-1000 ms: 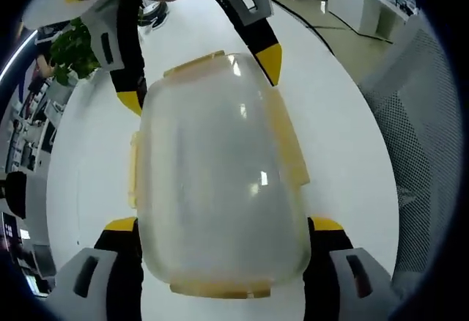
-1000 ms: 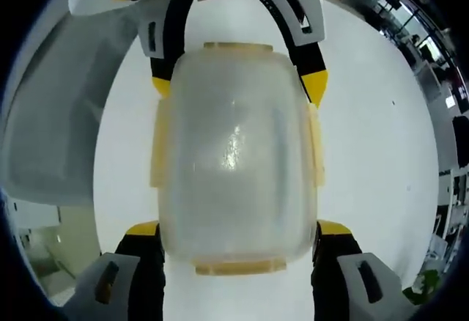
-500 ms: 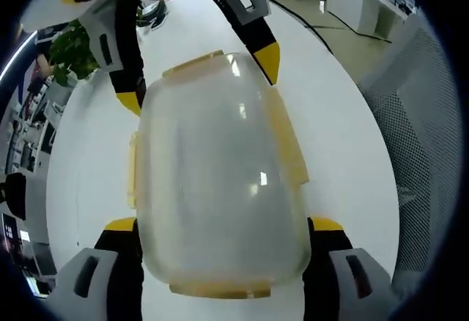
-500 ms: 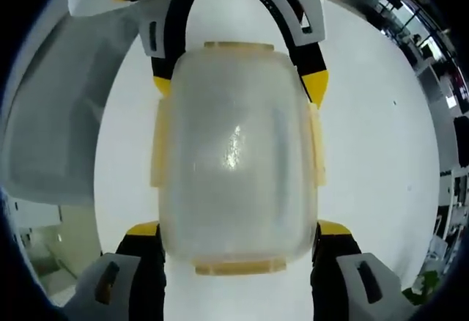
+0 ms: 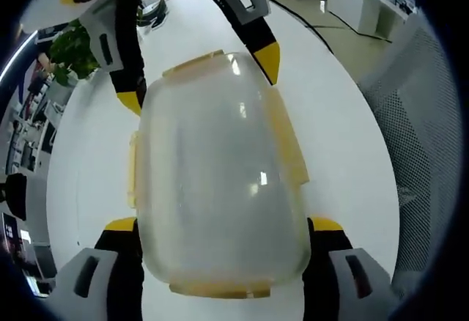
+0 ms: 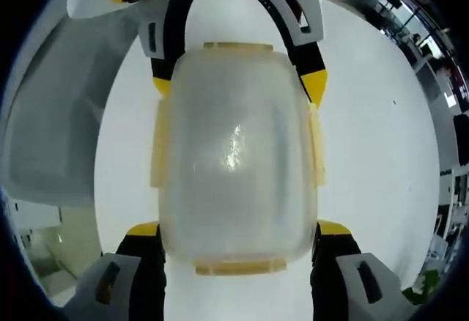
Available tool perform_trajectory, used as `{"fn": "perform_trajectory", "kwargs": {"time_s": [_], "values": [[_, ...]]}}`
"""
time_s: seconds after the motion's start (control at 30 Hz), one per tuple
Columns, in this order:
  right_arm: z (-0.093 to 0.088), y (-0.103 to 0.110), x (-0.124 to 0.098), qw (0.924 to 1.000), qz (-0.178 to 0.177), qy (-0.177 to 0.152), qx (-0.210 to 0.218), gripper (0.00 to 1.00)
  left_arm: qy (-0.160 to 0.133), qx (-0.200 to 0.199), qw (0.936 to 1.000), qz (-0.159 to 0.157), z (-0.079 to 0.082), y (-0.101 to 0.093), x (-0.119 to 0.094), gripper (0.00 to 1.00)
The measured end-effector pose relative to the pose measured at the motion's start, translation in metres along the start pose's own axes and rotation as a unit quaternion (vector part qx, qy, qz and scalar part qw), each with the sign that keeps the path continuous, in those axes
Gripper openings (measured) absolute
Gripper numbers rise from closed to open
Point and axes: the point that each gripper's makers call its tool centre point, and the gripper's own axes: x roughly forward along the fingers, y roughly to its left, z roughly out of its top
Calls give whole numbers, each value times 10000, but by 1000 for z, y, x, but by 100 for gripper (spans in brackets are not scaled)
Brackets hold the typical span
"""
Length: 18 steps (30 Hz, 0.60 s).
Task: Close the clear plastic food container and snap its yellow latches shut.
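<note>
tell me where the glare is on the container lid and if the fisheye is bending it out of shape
Left gripper view: small bright glints sit on the lid of the container, near its far end and just past its middle; the box bulges egg-shaped, wider near the camera. Right gripper view: one soft streak of glare at the lid's centre on the container, whose sides bow outward like a barrel. The table looks evenly lit.
</note>
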Motion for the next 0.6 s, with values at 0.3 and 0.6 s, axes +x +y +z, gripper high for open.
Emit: {"fn": "perform_trajectory", "kwargs": {"time_s": [0.3, 0.6], "values": [[4, 2, 1, 10000, 0, 5, -3, 82, 15, 14, 10000, -3, -4, -2, -2, 91], [13, 4, 2, 10000, -9, -34, 2, 82, 36, 10, 10000, 2, -11, -5, -6, 92]]}}
